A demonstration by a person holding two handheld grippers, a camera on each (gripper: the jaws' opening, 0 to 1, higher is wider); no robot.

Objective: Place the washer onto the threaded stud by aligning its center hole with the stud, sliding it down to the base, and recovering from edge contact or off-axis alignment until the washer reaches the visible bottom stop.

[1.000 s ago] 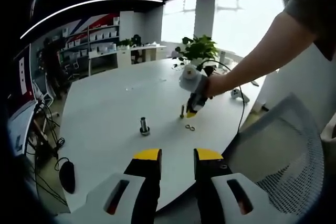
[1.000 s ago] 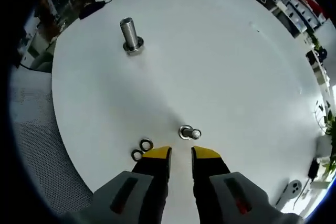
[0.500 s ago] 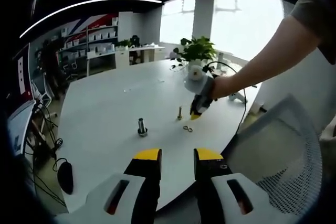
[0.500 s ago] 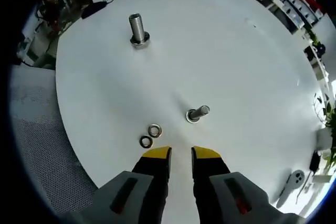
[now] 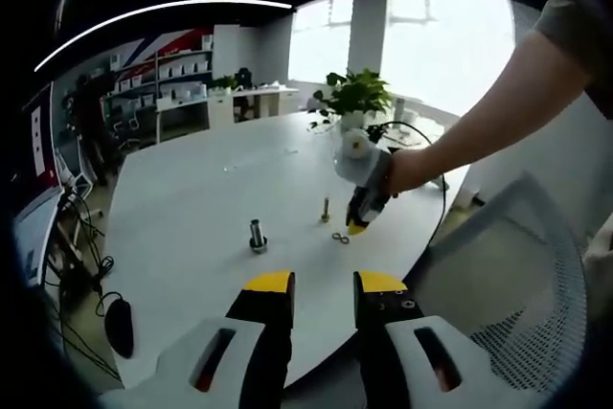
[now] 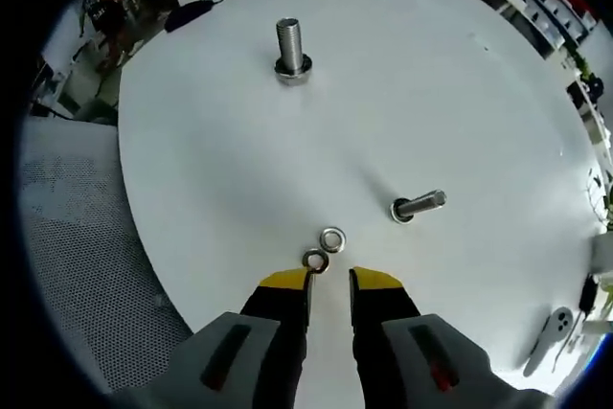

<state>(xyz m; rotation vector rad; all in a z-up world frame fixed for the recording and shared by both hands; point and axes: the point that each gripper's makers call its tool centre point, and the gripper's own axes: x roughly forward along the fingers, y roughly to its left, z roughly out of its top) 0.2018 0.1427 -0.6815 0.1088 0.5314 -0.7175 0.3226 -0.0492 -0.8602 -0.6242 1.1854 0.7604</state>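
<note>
Two washers lie flat on the white desk [image 6: 192,160] just ahead of the right tool [image 6: 329,282]: the near washer [image 6: 314,260] sits almost at the tip of its left jaw, and the far washer [image 6: 332,238] touches or nearly touches it, a little further out. The right tool's jaws stand narrowly apart with nothing between them. The thin stud [image 6: 418,206] rises ahead and to the right of this tool, well apart from the washers; a thicker stud [image 6: 291,48] stands far ahead across the desk.

A washer of this kind is likely light, rigid and slick, and lying flat it offers only a thin rim. Pinching across the outer edge, perhaps after tipping it up, looks the surest hold; it could easily skid on the smooth desk.

The left tool [image 5: 321,282] hangs back off the desk edge, jaws slightly parted and empty. Its view gives the side-on picture: the right tool [image 5: 356,227] held by a hand [image 5: 407,170], angled down just over the washers [image 5: 339,237], with both studs upright. The right gripper view gives the close alignment of jaws to washer.
</note>
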